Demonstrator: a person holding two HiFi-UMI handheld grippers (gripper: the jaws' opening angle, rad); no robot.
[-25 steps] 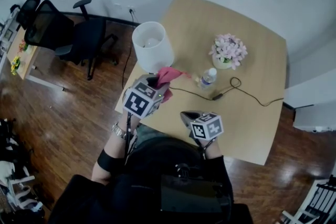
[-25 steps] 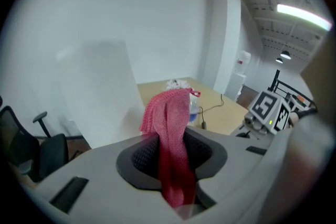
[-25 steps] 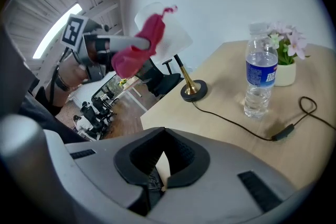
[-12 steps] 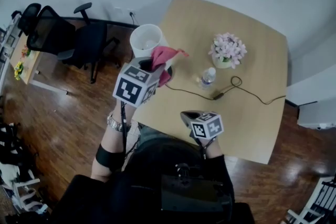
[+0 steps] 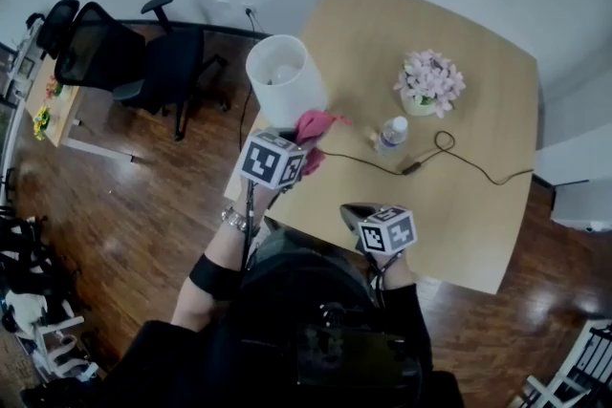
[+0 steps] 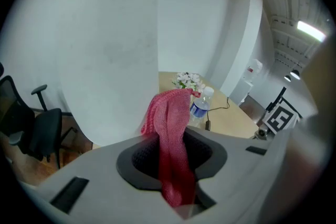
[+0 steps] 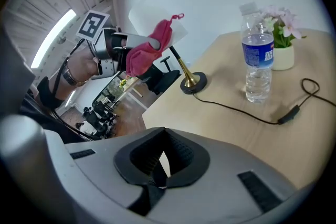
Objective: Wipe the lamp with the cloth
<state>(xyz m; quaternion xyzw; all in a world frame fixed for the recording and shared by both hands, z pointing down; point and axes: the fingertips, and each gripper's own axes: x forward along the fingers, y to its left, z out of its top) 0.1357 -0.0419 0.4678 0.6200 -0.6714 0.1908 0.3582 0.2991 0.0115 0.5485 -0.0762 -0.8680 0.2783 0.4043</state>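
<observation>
- Head view: a white table lamp with a drum-shaped shade (image 5: 285, 81) stands at the near left corner of the pale wooden bench (image 5: 449, 24).
- The left hand-held gripper (image 5: 298, 142) sits just below the lamp's shade, clamped on a pink knitted cloth (image 5: 315, 126) that bunches beside the lower right edge of the shade.
- The right hand-held gripper (image 5: 352, 212) hangs well apart from the lamp, over the near edge of the bench.
- To the right of the lamp lie a clear plastic water bottle (image 5: 392, 135), a thin black cable (image 5: 449, 158) and, further off, a small pot of pink flowers (image 5: 432, 81).
- Left gripper view: the jaws are pinched on the cloth, which runs up between them. Its free end stands next to the right edge of the shade, which fills the left of the view. Whether they touch cannot be told.
- Right gripper view: the jaws are drawn together with nothing between them.
- The lamp's round brass base (image 7: 193, 82) sits ahead on the bench. The cloth is held up in front of the shade above it, and the bottle stands to the right of the base.
</observation>
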